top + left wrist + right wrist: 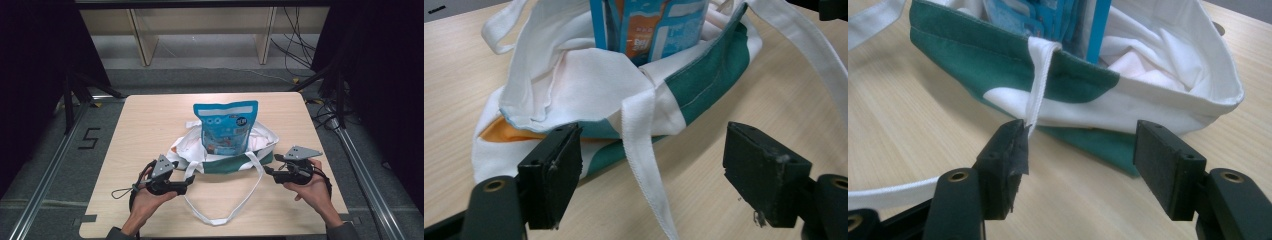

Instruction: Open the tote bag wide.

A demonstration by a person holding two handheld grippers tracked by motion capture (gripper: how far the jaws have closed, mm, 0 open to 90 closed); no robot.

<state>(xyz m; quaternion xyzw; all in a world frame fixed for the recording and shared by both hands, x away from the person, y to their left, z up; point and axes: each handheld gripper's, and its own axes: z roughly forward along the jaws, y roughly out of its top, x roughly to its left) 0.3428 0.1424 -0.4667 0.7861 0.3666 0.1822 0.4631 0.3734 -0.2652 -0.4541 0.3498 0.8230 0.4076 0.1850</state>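
A white and green cloth tote bag (223, 159) lies slumped on the table (150, 125), and a blue snack pouch (227, 127) stands upright inside it. Its long white strap (235, 205) loops toward the table's front edge. My left gripper (191, 181) sits open just left of the bag's near rim; in the left gripper view the strap (644, 155) runs between its jaws, touching neither. My right gripper (266, 171) is open at the bag's right end; in the right gripper view the bag (1073, 85) is just ahead and the strap (1037, 75) passes by one jaw.
The table's front edge lies close behind both hands. Bare wood stretches to the left and right of the bag. Beyond the far edge stand wooden shelf legs (142, 40), and cables (300, 45) trail over the floor.
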